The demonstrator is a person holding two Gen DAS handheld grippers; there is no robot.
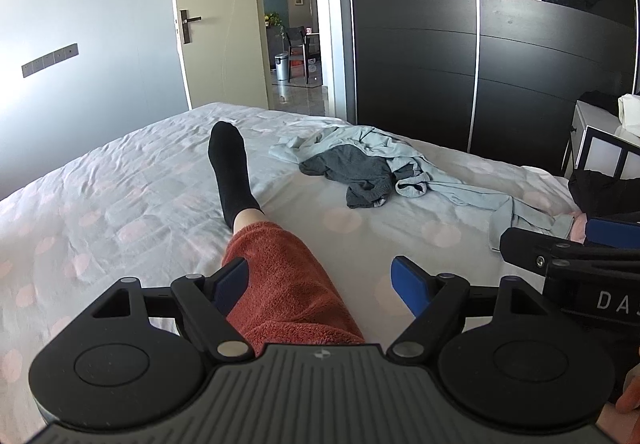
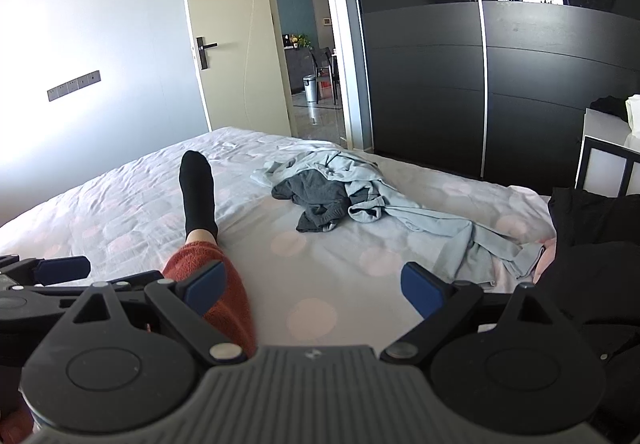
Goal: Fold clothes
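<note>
Grabbing blind at that far pile could snag the grey top [image 1: 352, 167] tangled in the blue shirt [image 1: 448, 183], since left gripper [image 1: 326, 282] and right gripper [image 2: 316, 286] both sit wide apart, empty, with the leg [image 1: 280, 276] near.

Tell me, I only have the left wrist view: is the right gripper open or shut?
Observer: Open. The right gripper has its jaws wide apart, with only bare bed sheet showing between them.
Operator: What lies on its right side? My view cuts off there.
Observer: A black garment is piled at the bed's edge and runs down past the gripper's right finger.
</note>
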